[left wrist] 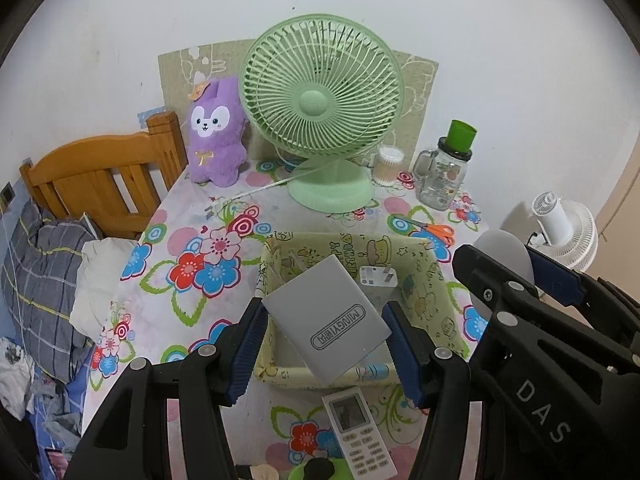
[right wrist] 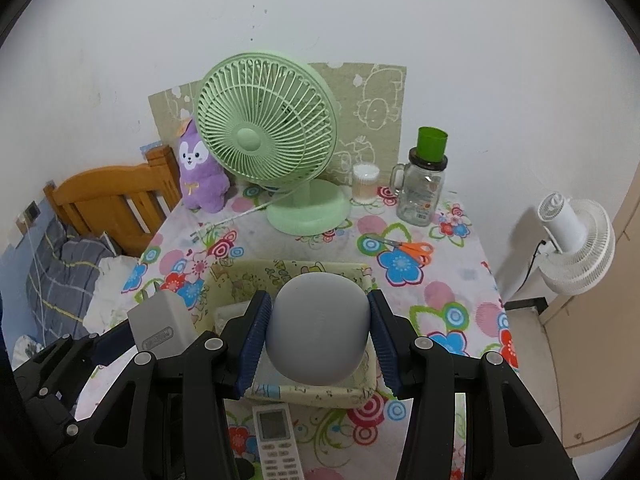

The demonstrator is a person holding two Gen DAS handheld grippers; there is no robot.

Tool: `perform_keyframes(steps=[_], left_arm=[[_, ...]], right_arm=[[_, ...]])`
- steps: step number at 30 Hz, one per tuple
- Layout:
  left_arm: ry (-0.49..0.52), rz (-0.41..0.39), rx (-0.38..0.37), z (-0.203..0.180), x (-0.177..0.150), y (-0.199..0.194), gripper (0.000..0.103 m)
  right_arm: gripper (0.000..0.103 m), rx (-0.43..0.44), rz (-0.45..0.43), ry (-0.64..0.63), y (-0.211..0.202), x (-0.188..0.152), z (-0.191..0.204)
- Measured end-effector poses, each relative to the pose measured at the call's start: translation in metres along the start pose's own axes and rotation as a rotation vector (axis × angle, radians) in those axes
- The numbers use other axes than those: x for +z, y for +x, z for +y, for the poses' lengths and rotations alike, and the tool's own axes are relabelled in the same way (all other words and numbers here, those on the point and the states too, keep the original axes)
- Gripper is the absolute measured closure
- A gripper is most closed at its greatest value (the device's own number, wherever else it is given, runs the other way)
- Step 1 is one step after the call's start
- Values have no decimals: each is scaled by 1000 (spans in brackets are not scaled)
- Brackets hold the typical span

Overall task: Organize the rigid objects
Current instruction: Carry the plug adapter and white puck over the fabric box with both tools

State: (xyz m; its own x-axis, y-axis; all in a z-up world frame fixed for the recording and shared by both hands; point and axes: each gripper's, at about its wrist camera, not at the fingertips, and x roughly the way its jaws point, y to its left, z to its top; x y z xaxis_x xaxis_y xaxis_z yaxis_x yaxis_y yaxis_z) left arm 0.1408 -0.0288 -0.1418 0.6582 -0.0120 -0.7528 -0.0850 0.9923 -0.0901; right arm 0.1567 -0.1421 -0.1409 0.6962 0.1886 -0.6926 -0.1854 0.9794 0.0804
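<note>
Blue pads [left wrist: 250,354] of the left gripper [left wrist: 326,334] squeeze a flat grey charger [left wrist: 327,320], held tilted above the yellow cloth box [left wrist: 348,242]. Inside that box lies a small white plug [left wrist: 378,278]. The right gripper [right wrist: 318,330] holds a round grey speaker [right wrist: 319,328] between its own blue pads, also over the box. Just in front of the box, nearer the grippers, a white remote [left wrist: 358,432] lies on the flowery tablecloth [left wrist: 192,256]. Farther back on the table are orange scissors [left wrist: 434,230], a green fan [left wrist: 322,98], a purple plush bunny [left wrist: 216,132], a tub of cotton swabs [left wrist: 388,164] and a glass jar [left wrist: 442,178] with a green cup on top.
</note>
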Motion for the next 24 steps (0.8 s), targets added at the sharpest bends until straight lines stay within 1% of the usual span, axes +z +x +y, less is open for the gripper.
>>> perform_keyframes(steps=[10, 24], left_arm=[[-26, 57, 6, 1, 5, 38, 42], [-30, 138, 20, 6, 7, 87, 42]], right_arm=[[51, 4, 43, -13, 35, 5, -6], [51, 12, 112, -11, 84, 5, -4]])
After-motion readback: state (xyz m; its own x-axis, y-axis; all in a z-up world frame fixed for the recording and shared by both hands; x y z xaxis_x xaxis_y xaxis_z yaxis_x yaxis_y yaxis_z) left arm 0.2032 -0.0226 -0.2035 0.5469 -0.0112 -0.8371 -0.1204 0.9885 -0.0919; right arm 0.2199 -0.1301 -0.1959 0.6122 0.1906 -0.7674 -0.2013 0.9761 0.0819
